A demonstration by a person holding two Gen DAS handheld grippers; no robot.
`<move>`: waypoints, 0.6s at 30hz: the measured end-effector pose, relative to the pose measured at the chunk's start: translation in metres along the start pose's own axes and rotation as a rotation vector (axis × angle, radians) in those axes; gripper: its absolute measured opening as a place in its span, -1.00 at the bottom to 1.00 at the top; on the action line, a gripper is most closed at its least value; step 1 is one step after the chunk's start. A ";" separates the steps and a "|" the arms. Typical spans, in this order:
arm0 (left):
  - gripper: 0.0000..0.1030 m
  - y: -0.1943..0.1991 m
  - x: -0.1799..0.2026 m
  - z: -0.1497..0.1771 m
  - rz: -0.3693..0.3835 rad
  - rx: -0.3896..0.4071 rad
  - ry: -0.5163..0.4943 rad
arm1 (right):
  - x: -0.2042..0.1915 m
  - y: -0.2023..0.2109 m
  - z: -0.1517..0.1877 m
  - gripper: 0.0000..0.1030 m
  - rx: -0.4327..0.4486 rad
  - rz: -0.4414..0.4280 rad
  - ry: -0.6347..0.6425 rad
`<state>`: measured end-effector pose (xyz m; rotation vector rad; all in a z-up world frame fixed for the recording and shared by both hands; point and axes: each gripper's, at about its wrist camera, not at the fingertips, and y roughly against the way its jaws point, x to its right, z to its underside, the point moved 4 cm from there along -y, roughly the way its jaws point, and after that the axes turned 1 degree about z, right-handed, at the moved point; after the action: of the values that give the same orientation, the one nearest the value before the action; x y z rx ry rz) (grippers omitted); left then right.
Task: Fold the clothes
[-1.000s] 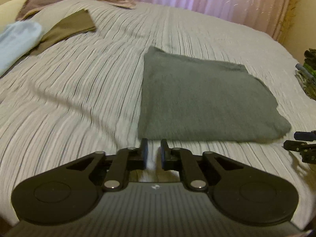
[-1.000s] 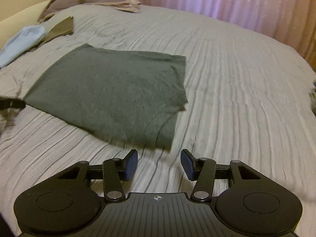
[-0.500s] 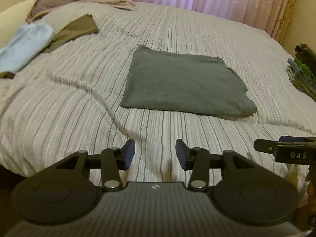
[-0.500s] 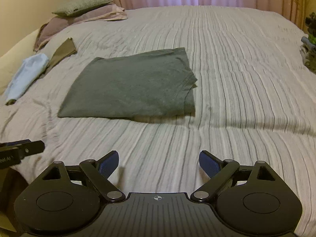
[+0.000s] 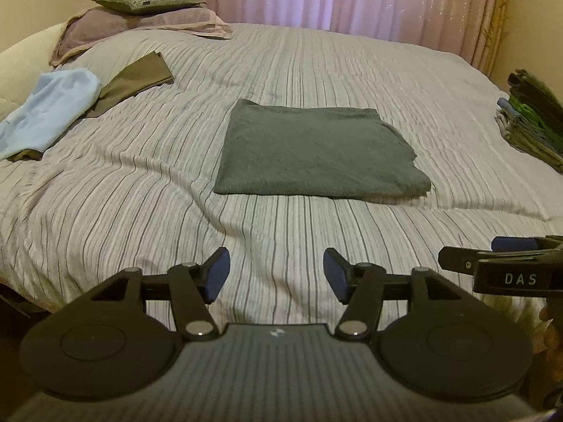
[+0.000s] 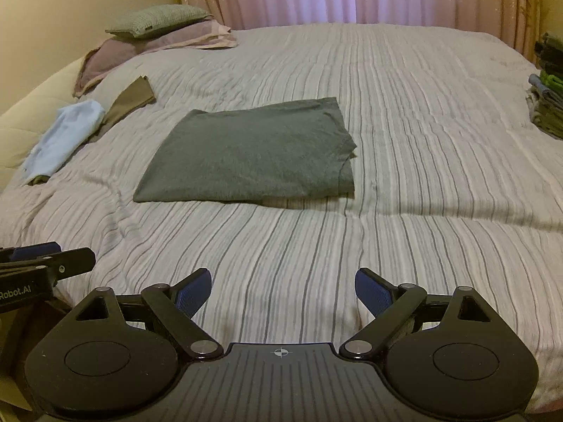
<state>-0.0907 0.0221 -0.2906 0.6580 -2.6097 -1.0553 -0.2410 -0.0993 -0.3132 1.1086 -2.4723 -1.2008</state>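
Grey knit fabric — a folded garment [image 5: 316, 151] — is laid flat near the middle of a striped bedspread [image 5: 316, 56], its layered edges seen at the right side in the right wrist view. The left gripper [image 5: 276, 274] is held above the near edge of the bed, well apart from the garment, with its blue-padded fingers spread and nothing between them. The right gripper [image 6: 283, 293] is likewise held back from the garment, fingers spread wide and empty. A light blue cloth [image 5: 49, 112] and an olive cloth [image 5: 137, 79] are seen at the far left, touching — pillows [image 5: 140, 10] are stacked behind them. A pile of folded clothes [image 5: 531, 116] is set at the right edge.
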 end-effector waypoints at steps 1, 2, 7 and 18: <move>0.13 0.002 0.001 0.001 0.001 0.001 -0.002 | 0.000 0.002 0.002 0.77 0.003 0.001 -0.003; 0.14 0.003 0.002 0.003 0.001 0.002 -0.005 | 0.000 0.004 0.003 0.77 0.006 0.002 -0.005; 0.20 0.007 0.006 0.008 0.001 0.000 -0.013 | -0.003 0.009 0.007 0.77 0.009 0.011 -0.006; 0.25 0.007 0.011 0.011 0.012 -0.007 -0.025 | -0.004 0.010 0.011 0.78 -0.001 0.020 -0.002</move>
<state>-0.1065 0.0273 -0.2925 0.6314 -2.6260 -1.0760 -0.2484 -0.0864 -0.3123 1.0800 -2.4781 -1.1978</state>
